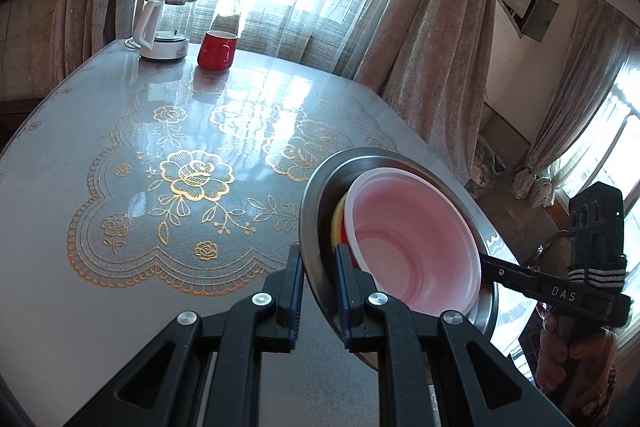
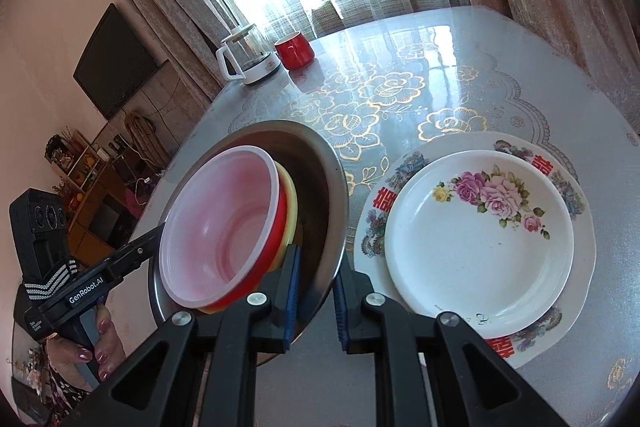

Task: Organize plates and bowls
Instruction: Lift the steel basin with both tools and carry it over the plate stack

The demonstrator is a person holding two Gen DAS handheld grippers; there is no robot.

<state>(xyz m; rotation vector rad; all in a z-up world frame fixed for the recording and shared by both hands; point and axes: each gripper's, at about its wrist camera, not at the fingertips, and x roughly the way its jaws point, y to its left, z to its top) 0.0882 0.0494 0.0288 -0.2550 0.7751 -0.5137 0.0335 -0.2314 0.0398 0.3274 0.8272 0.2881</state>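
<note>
- Left gripper (image 1: 319,283) was clenched on the near rim of the steel bowl (image 1: 316,211), which hung tilted over the table (image 1: 120,195); a white bowl (image 1: 416,239) sat nested in it, a yellow rim (image 1: 338,223) just behind. The right gripper reached in from the far side.
- Right gripper (image 2: 316,291) likewise pinched the steel bowl's rim (image 2: 332,195) — one pad inside, one outside. White bowl (image 2: 218,223), red bowl (image 2: 282,211) and yellow bowl (image 2: 293,203) nested within; two stacked plates (image 2: 480,227) lay just beside on the table.
- Steel looked stiff and slick, the plastic bowls light and loose — likely to slide out if tipped further; opposite rim holds suited it.
</note>
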